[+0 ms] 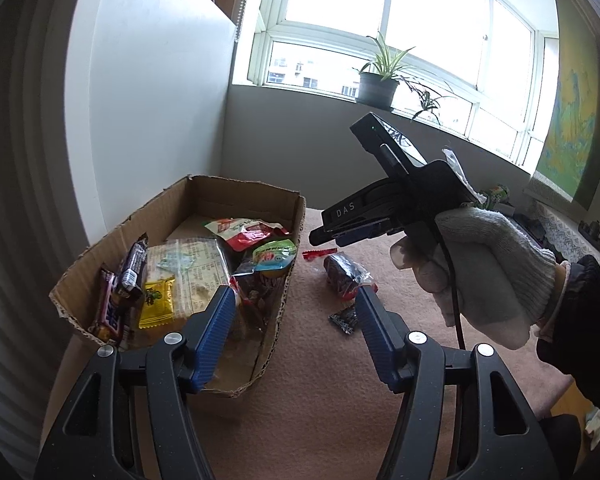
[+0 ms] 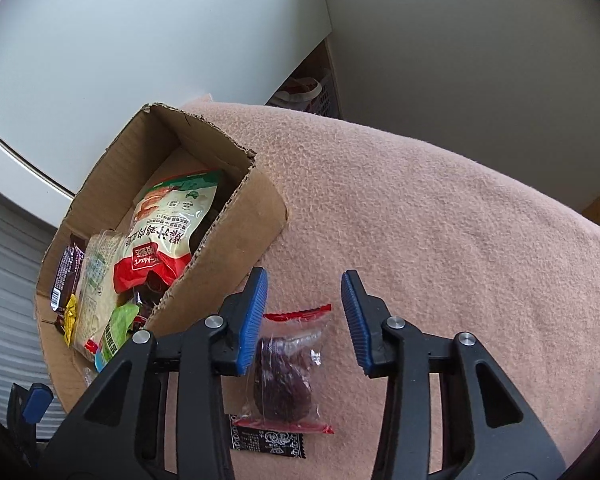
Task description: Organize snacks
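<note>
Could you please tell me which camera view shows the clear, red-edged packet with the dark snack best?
The right wrist view: the clear, red-edged packet lies flat and close on the pink blanket. The left wrist view shows it smaller, farther off, partly behind a blue pad.

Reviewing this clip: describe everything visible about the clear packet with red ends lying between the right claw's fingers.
The clear packet is a see-through plastic wrapper with red crimped strips at both ends, holding a dark, wrinkled, roundish piece of food. It lies flat on the pink fleece cloth, just outside the cardboard box. One end overlaps a small black sachet. The right claw straddles it with its blue pads apart; whether the nearer pad touches it cannot be told.
</note>
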`<state>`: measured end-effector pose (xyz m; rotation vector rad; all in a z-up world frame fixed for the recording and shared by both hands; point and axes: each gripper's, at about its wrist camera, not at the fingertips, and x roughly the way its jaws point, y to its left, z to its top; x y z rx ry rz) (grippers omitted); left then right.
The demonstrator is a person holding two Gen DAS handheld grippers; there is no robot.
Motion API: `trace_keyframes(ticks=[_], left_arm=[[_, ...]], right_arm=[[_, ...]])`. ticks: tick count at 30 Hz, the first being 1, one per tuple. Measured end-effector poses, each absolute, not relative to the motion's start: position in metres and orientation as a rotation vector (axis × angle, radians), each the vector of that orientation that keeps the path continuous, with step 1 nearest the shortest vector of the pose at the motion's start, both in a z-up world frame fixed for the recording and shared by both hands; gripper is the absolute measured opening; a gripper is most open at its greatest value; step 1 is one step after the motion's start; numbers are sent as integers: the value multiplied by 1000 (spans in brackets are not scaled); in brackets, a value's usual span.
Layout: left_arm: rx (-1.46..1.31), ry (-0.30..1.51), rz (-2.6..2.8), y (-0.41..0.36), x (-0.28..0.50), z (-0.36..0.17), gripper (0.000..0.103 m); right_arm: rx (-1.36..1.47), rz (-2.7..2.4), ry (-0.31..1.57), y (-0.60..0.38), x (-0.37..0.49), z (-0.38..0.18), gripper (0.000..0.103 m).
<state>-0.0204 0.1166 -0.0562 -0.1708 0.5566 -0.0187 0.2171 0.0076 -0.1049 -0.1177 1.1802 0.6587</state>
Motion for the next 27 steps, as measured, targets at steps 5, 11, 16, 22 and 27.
trace_keyframes(ticks=[5,11,16,22,27], left_arm=[[-184,557,-8,125,-21,-57,62],[-205,558,-2,133,-20,-57,62],[-185,563,-14,123,-19,-57,62],[-151,579,-38,103,-15,-60,62],[-110,628,-93,80,-10,-70,62]], right_arm=[[-195,709,1223,22,208,-120,32],[-370,784,1207,19,167,-119,31],[-575,807,1147,15,123,-118,31],[-562,781,1149,-24,108,-118,31],[-484,683,1149,-65,117,-118,31]])
